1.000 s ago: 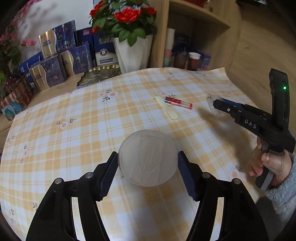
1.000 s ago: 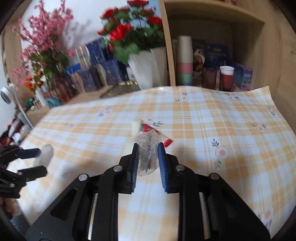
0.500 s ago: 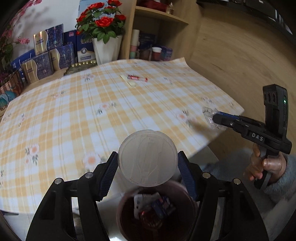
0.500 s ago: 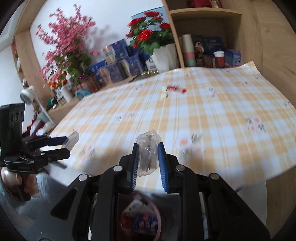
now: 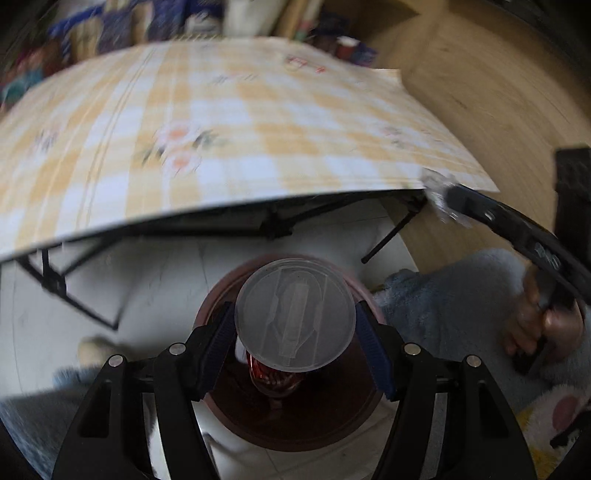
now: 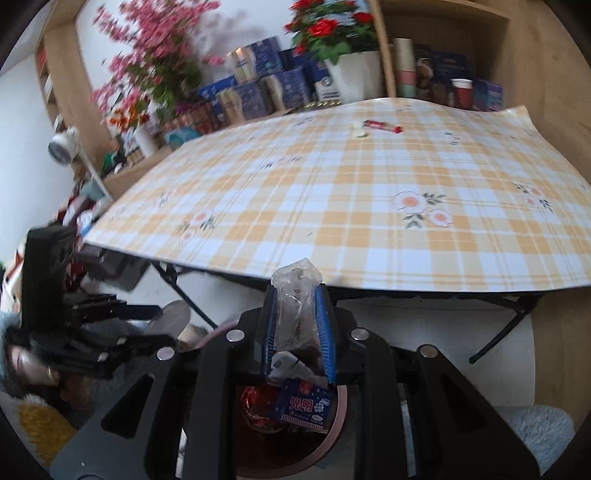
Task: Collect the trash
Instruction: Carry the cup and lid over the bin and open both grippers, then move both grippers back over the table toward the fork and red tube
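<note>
Trash bin (image 5: 295, 417) lies below both loaded grippers, angled downward.

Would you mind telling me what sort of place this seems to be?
Probably a room in a home. A folding table under a checked cloth stands by wooden shelves with potted roses and boxed goods; a trash bin sits on the floor.

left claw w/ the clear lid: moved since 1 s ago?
Yes. The left claw, shut on the clear lid, has come back off the checked tablecloth and down over the trash bin on the floor.
</note>
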{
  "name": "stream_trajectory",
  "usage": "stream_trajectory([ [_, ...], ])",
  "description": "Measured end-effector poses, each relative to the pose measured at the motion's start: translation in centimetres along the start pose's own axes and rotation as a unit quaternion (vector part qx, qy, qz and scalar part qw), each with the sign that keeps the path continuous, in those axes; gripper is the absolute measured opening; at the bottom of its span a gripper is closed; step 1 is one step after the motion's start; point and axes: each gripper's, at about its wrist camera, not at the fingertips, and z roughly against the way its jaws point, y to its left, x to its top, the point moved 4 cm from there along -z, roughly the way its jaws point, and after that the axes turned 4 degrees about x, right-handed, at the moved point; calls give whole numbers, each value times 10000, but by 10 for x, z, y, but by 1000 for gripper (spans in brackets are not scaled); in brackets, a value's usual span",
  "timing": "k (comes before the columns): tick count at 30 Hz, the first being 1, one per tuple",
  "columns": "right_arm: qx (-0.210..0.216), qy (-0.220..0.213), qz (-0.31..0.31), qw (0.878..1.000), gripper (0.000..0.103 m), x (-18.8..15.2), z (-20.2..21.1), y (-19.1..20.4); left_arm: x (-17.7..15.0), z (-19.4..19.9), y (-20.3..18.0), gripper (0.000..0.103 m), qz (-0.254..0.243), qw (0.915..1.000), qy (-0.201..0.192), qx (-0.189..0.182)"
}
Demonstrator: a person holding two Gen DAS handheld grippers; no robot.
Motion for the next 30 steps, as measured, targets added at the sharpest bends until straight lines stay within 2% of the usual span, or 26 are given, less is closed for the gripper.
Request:
stream_trajectory([
  [3, -9, 198, 311, 9993, 24, -5, -8, 12, 0, 2, 8, 64, 201, 9997, -71, -93],
  [7, -47, 400, 471, 9981, 24, -10, -19, 20, -4, 2, 8, 67, 191, 9998, -31, -104],
  [9, -46, 460, 496, 9977, 24, -11, -24, 22, -1, 5, 6, 80, 156, 9997, -118, -110],
  [12, -57, 545, 543, 9970, 24, -12, -29, 24, 1, 17, 10, 88, 269, 9988, -391, -84],
  [18, -85, 744, 663, 9950, 24, -17, -41, 28, 11, 42, 32, 91, 782, 9908, -1067, 290],
  [23, -51, 847, 708, 9939, 26, -20, -50, 33, 11, 51, 38, 91, 956, 9856, -1262, 589],
  [26, -42, 814, 823, 9933, 38, -19, -51, 41, 11, 52, 38, 91, 887, 9853, -1283, 698],
  [28, -45, 751, 882, 9933, 59, -18, -51, 45, 10, 51, 40, 91, 928, 9850, -1247, 750],
  [29, -81, 666, 905, 9936, 74, -17, -49, 46, 8, 50, 42, 91, 956, 9849, -1236, 749],
  [30, -125, 625, 916, 9938, 83, -16, -48, 45, 7, 50, 44, 91, 981, 9846, -1237, 757],
])
